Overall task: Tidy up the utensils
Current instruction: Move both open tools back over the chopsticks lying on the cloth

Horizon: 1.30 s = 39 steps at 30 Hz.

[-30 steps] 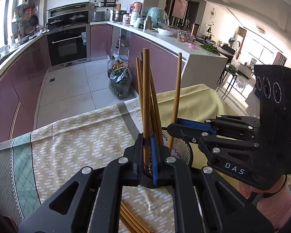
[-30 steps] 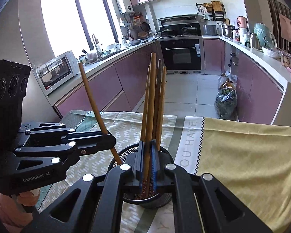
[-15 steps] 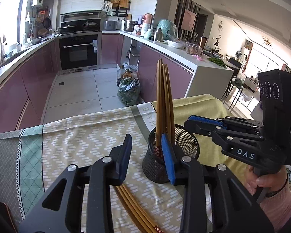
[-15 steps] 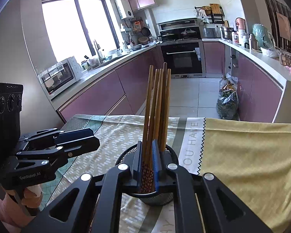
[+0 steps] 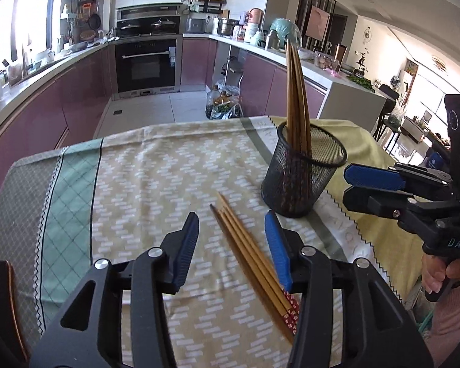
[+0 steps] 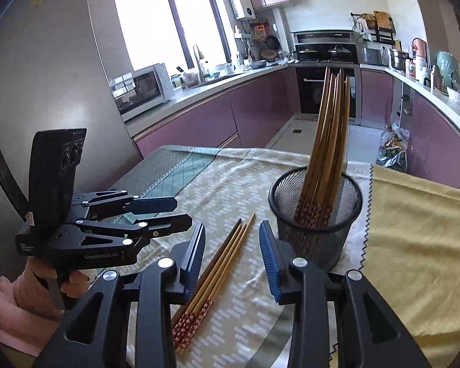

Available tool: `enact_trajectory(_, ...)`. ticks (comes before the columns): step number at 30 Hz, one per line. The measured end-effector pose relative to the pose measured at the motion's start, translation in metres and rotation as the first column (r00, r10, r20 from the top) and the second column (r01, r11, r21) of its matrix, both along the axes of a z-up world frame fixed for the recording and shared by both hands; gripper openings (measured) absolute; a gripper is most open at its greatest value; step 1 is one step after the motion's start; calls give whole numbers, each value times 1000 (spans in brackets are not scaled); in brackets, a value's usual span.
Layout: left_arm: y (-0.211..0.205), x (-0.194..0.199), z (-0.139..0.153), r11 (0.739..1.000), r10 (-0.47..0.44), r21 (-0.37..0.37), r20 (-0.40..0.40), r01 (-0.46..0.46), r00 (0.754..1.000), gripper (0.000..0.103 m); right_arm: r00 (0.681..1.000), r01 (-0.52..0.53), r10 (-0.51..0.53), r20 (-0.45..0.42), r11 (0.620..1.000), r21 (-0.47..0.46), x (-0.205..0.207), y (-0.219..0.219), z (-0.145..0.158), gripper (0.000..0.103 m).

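A black mesh cup [image 5: 302, 178] stands on the tablecloth with several wooden chopsticks [image 5: 296, 98] upright in it; it also shows in the right wrist view [image 6: 316, 217]. Several loose chopsticks [image 5: 251, 257] with red patterned ends lie flat in front of the cup, also seen in the right wrist view [image 6: 214, 279]. My left gripper [image 5: 234, 245] is open and empty above the loose chopsticks. My right gripper [image 6: 233, 254] is open and empty over the same bundle. Each gripper shows in the other's view, the right one [image 5: 374, 188] and the left one [image 6: 171, 211].
The table carries a patterned cloth [image 5: 156, 178] with a green band at the left and a yellow cloth [image 6: 420, 245] at the right. Beyond the table edge are a tiled floor, purple kitchen cabinets [image 5: 86, 101], an oven and a bag with bottles [image 5: 224, 107].
Both grippers released their chopsticks into the cup, opened wide and drew back. They now sit lower, over the loose chopsticks on the cloth.
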<state>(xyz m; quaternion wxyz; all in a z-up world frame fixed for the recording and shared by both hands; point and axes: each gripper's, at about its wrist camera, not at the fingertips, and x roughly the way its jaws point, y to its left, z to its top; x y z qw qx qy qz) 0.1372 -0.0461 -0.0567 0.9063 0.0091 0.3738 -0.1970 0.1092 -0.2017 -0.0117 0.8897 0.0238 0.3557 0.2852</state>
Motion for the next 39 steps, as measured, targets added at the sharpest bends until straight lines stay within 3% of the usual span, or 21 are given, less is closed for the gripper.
enact_trajectory(6,5,-11,-36,1000,2,-4,-88,-3,996,44,993,-7,6,-116,1000,-6,0,12,-42,34)
enact_trajectory(13,2,-16,-54,1000,15,-11,-136,-16,991,45,987,-5,-4,-162,999,-53,-6,23,-66,34)
enact_trajectory(27,0,-15,-61,1000,28,7,-156,-28,987,45,980,12,-25,-196,998,-69,1,32,-82,34)
enact_trajectory(39,-1,-8,-63,1000,23,20,-156,-21,987,47,984,15,-36,-174,992,-122,6,41,-84,33)
